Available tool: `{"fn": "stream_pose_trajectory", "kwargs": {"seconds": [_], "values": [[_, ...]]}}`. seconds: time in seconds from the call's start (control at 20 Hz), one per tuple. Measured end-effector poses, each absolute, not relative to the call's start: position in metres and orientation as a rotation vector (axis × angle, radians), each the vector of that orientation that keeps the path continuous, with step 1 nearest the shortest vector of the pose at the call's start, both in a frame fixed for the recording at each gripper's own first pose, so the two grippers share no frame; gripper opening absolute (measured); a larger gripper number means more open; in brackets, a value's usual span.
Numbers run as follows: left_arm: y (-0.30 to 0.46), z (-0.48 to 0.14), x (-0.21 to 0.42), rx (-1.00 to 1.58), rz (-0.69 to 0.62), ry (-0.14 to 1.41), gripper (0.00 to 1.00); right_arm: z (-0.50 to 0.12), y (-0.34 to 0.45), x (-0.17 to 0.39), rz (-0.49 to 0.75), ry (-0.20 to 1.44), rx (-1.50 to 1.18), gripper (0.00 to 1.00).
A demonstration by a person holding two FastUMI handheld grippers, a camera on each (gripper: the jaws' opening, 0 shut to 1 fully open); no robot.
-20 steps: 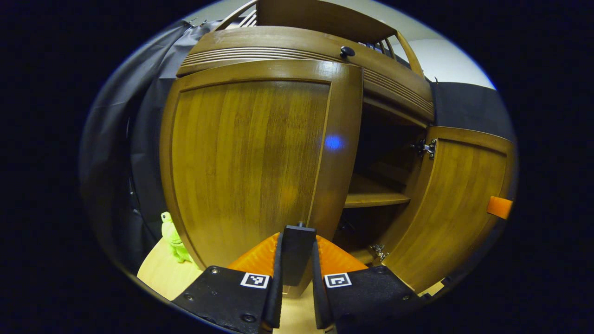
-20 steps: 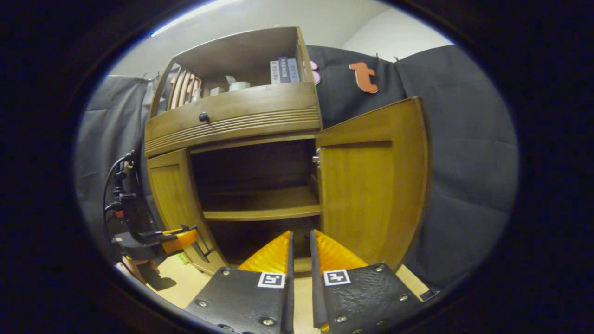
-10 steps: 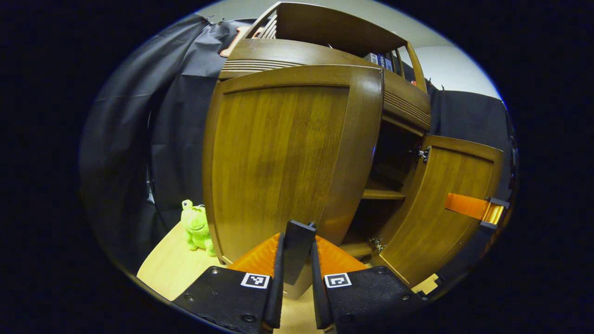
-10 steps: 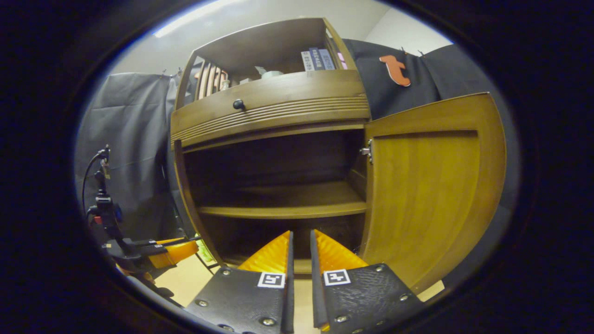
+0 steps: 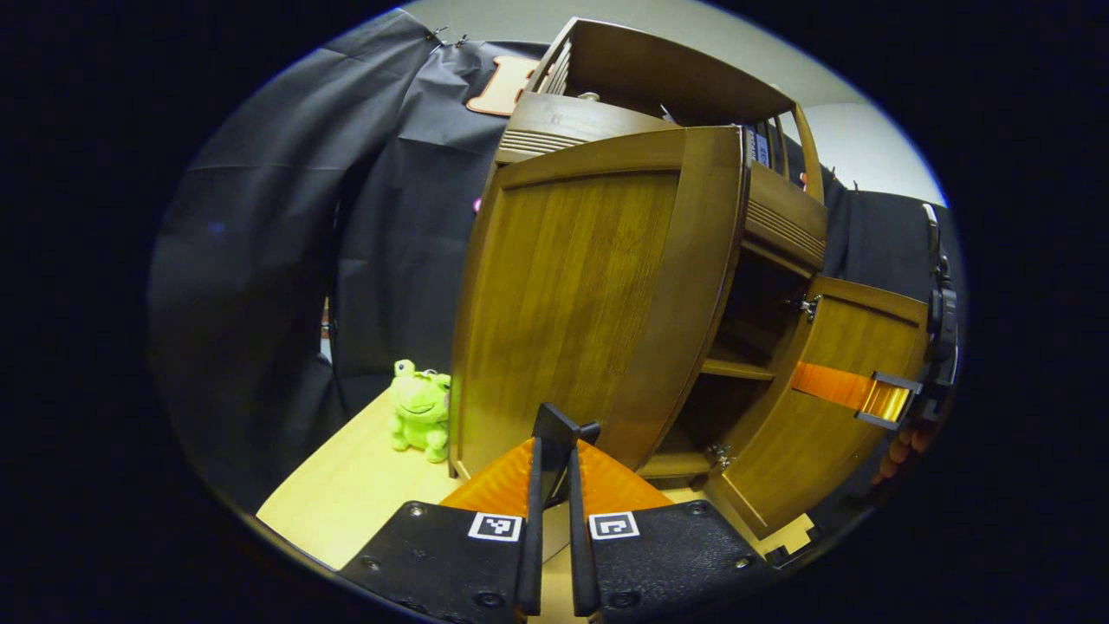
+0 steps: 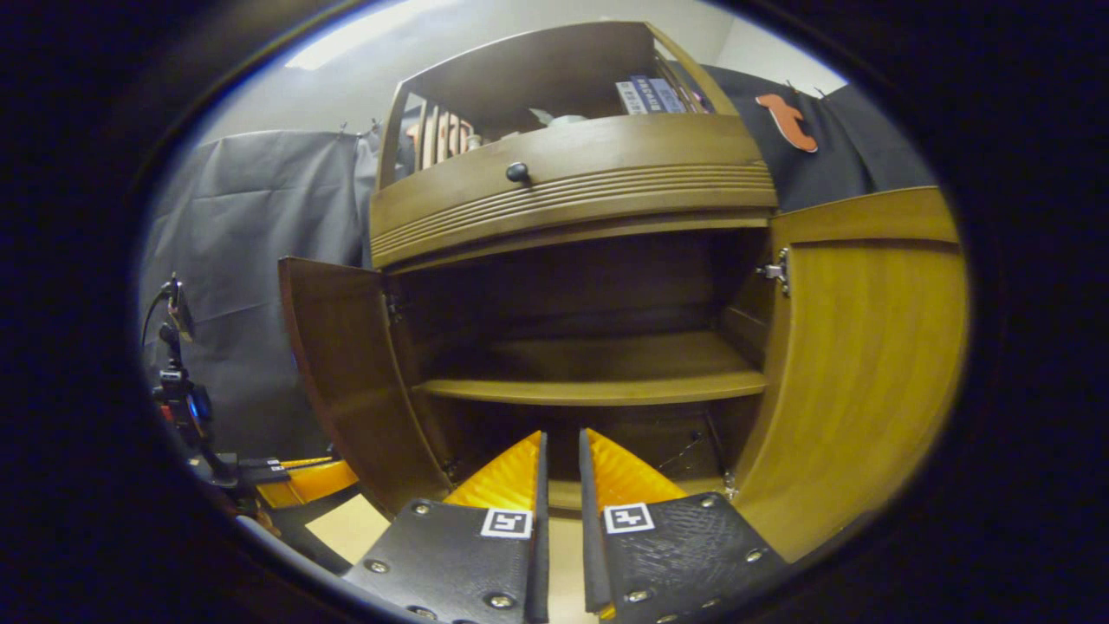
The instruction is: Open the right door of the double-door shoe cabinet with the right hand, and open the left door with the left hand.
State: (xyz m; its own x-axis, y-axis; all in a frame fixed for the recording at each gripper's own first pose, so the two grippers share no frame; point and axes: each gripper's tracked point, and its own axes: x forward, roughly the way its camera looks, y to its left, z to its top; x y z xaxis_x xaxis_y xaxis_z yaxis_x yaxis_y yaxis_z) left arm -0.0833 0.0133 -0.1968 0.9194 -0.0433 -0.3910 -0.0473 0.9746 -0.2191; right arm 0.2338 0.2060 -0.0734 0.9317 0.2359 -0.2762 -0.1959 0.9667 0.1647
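Left door (image 5: 589, 295) swung further out vs half second earlier; in left gripper view more booth cloth and green frog toy (image 5: 420, 406) came into sight at 9 o'clock. My left gripper (image 5: 551, 451) was clamped on dark handle (image 5: 554, 429) at door's free edge, 12 o'clock from fingers. Door's long axis upright, hinge side toward 10 o'clock. Right door (image 6: 866, 364) stood wide open at 3 o'clock in right gripper view. My right gripper (image 6: 559, 459) had fingers nearly together, holding nothing, facing cabinet shelf (image 6: 589, 386). Left hand nearer; judged remaining pull short.
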Motion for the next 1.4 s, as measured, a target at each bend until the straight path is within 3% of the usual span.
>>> {"fn": "stream_pose_trajectory", "kwargs": {"seconds": [0.45,0.55,0.7,0.75,0.8,0.85,1.2,1.25,1.35,1.4], "values": [[0.076,-0.188,-0.11,-0.11,0.108,0.42,0.02,-0.082,0.27,0.231,0.355,0.33,0.132,0.16],[0.087,-0.187,-0.116,-0.116,0.121,0.416,0.05,-0.084,0.279,0.231,0.373,0.334,0.12,0.16],[0.106,-0.191,-0.125,-0.128,0.153,0.425,0.01,-0.084,0.285,0.233,0.377,0.335,0.113,0.16],[0.117,-0.19,-0.131,-0.114,0.195,0.432,0.01,-0.084,0.283,0.235,0.363,0.33,0.107,0.16],[0.127,-0.188,-0.138,-0.105,0.228,0.437,0.09,-0.083,0.279,0.239,0.34,0.318,0.1,0.16],[0.139,-0.19,-0.139,-0.105,0.258,0.438,0.01,-0.082,0.275,0.243,0.313,0.303,0.094,0.16],[0.17,-0.182,-0.157,-0.131,0.363,0.429,0.01,-0.04,0.238,0.277,0.107,0.109,0.095,0.16],[0.171,-0.181,-0.159,-0.126,0.375,0.43,0.01,-0.036,0.235,0.279,0.091,0.09,0.094,0.23],[0.173,-0.174,-0.162,-0.119,0.392,0.423,0.01,-0.033,0.232,0.283,0.078,0.068,0.078,0.24],[0.176,-0.17,-0.163,-0.114,0.401,0.418,0.01,-0.033,0.232,0.283,0.079,0.067,0.072,0.42]]}}
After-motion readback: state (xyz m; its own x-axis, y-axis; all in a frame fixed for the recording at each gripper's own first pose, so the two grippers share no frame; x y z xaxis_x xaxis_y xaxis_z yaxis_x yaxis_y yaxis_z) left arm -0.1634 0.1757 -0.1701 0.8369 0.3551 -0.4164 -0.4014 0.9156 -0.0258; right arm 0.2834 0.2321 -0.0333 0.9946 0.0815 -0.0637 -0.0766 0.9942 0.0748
